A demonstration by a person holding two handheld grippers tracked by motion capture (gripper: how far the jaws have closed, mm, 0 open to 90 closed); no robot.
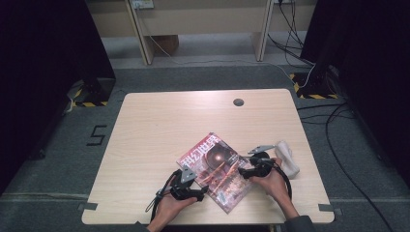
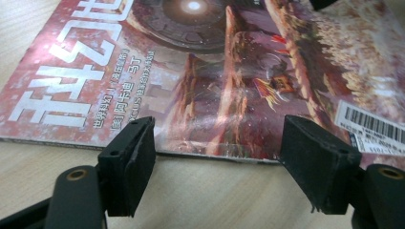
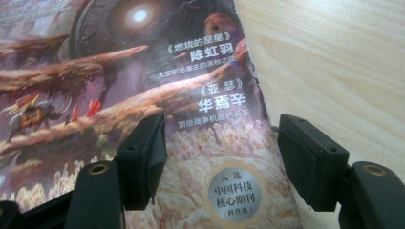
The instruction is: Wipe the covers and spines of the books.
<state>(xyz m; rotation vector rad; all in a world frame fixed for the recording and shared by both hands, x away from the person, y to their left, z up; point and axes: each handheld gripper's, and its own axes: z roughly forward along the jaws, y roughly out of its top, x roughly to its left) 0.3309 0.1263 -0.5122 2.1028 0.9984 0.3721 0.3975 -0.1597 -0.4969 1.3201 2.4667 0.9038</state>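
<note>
A magazine (image 1: 216, 170) lies flat near the front edge of the table (image 1: 154, 125). The left gripper (image 1: 199, 192) stands open at its near edge, the right gripper (image 1: 243, 172) open over its right edge, neither holding it.

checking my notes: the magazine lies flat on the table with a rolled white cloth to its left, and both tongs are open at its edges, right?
Not quite: the rolled white cloth lies to the right of the magazine, not its left, as the high view shows. The rest holds: the magazine lies flat on the table, and the left tongs and right tongs are open at its edges.
</note>
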